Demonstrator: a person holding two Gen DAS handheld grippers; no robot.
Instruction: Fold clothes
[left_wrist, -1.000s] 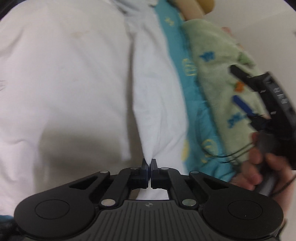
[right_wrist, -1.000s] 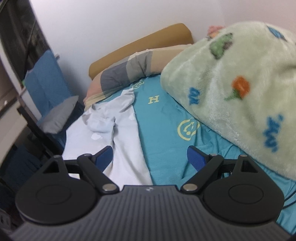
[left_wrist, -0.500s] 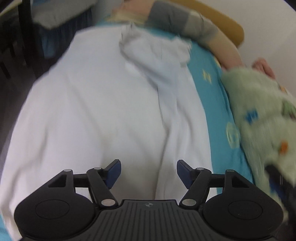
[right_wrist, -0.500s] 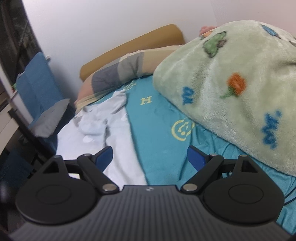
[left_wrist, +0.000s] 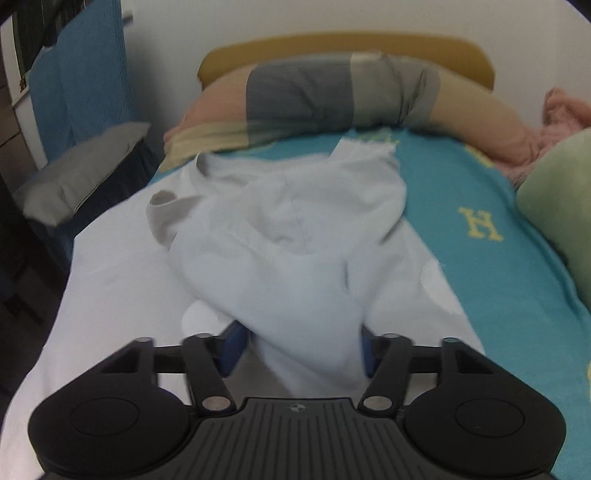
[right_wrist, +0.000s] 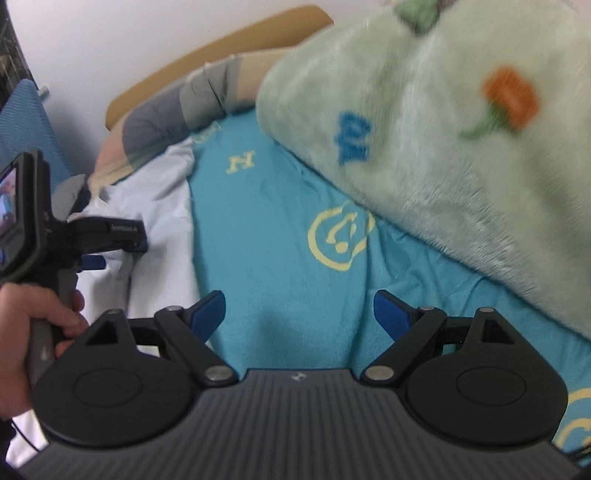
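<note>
Left gripper (left_wrist: 299, 347): jaws spread wide, a bunched fold of the white garment (left_wrist: 295, 236) lying between the blue pads, not pinched. Right gripper (right_wrist: 299, 314): jaws spread wide, nothing between them, hovering over the teal sheet (right_wrist: 273, 229) beside the garment's right edge.

Garment location: crumpled heap on the left half of the bed, on a flat white layer (left_wrist: 110, 280); unclear whether that layer is more of the same garment or a separate cloth. Collar or cuff opening (left_wrist: 162, 197) visible at upper left of the heap. Pillow (left_wrist: 332, 96) behind, green blanket (right_wrist: 443, 129) to the right, apart from the garment.

Step in hand, as judged: take hold of the bunched fabric and spread it flat before any fold.

Notes for doing it well:
- Close left pads on a single layer near a seam or hem (left_wrist: 243, 236), not on the thick wad; a wad drags the whole heap.
- Bring right gripper across to a matching edge, well apart from the left grip, so tension flattens the cloth.
- Lift low and pull outward; keep clear of the blanket.
- Left view blurred; confirm the edge before closing.
</note>
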